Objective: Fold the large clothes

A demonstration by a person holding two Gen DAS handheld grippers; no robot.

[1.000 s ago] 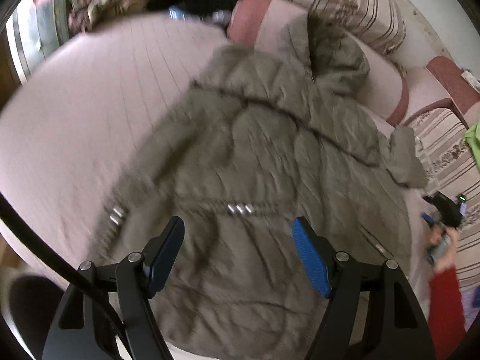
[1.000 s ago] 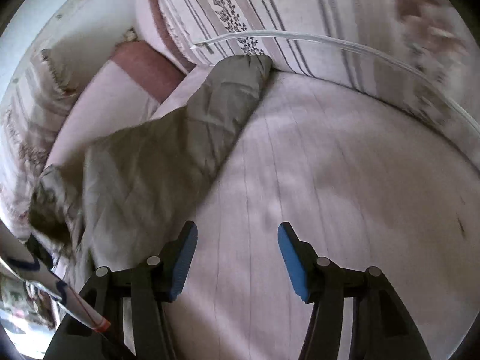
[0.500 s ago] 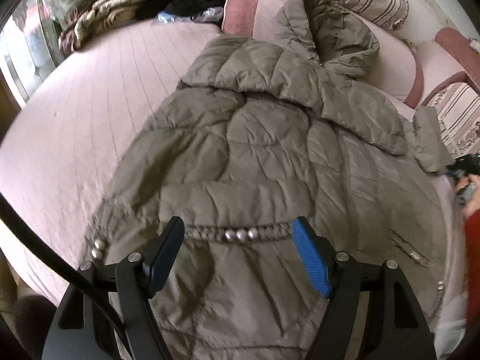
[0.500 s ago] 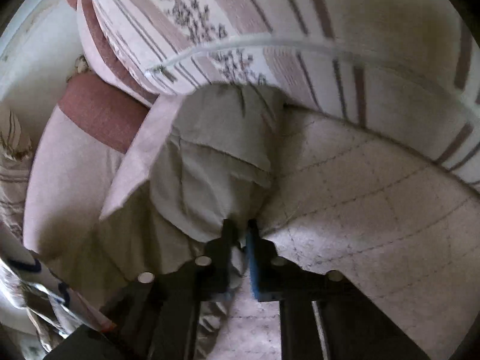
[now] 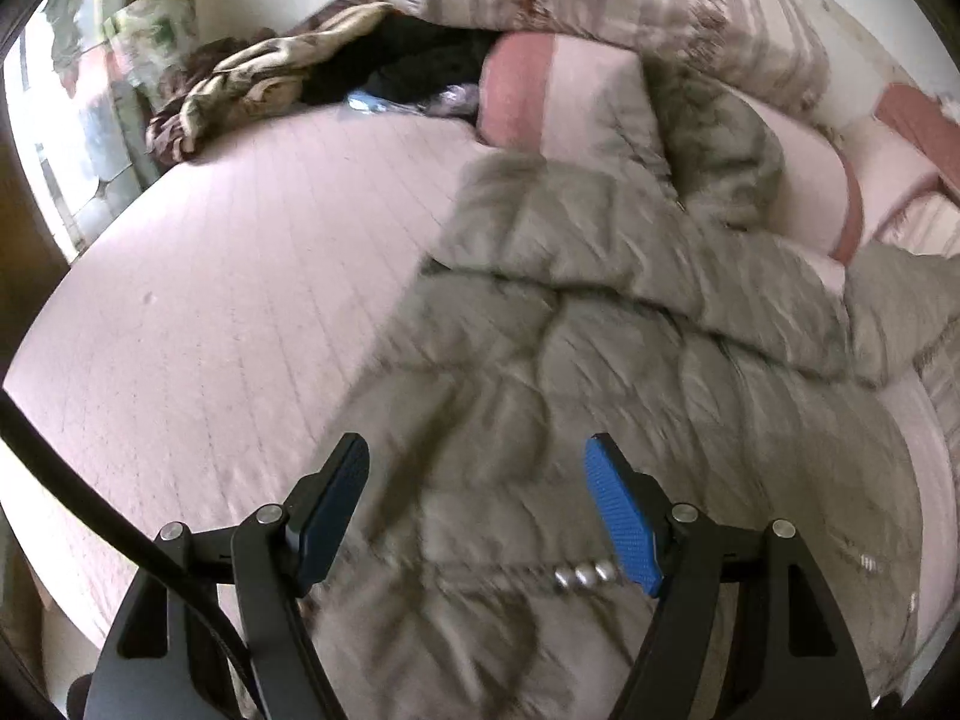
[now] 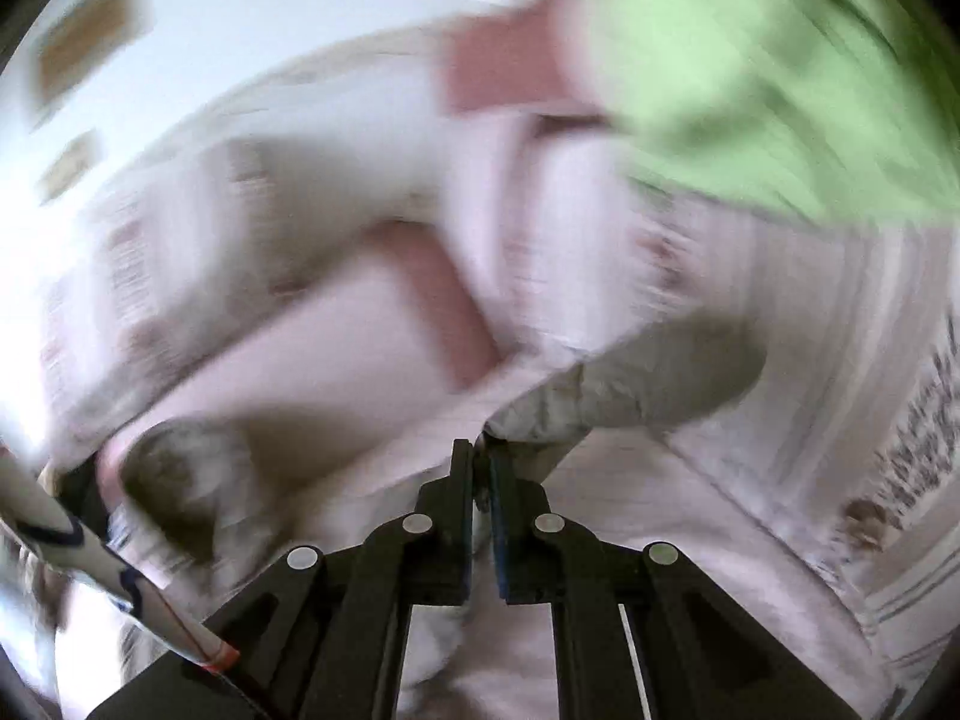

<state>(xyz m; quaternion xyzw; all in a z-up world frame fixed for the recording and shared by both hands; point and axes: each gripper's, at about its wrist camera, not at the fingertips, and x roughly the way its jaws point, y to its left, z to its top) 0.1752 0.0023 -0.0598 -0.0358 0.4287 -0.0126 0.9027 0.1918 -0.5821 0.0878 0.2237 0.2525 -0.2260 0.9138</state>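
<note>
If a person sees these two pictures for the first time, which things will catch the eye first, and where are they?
A big olive-green quilted hooded coat sprawls over the pale pink bedspread, with the open left gripper above its hem. In the blurred right view, the right gripper is shut on the coat's sleeve end, and a bright green cloth fills the upper right corner.

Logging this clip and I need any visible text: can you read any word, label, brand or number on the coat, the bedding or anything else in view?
None can be read.
Olive padded coat: no label or brand shows, only three metal snaps.
Striped patterned pillow: decorative print only, no lettering.
Right wrist view: heavily motion-blurred; the dark marks on the white tube at lower left are unreadable.
Right tool: no markings visible.
</note>
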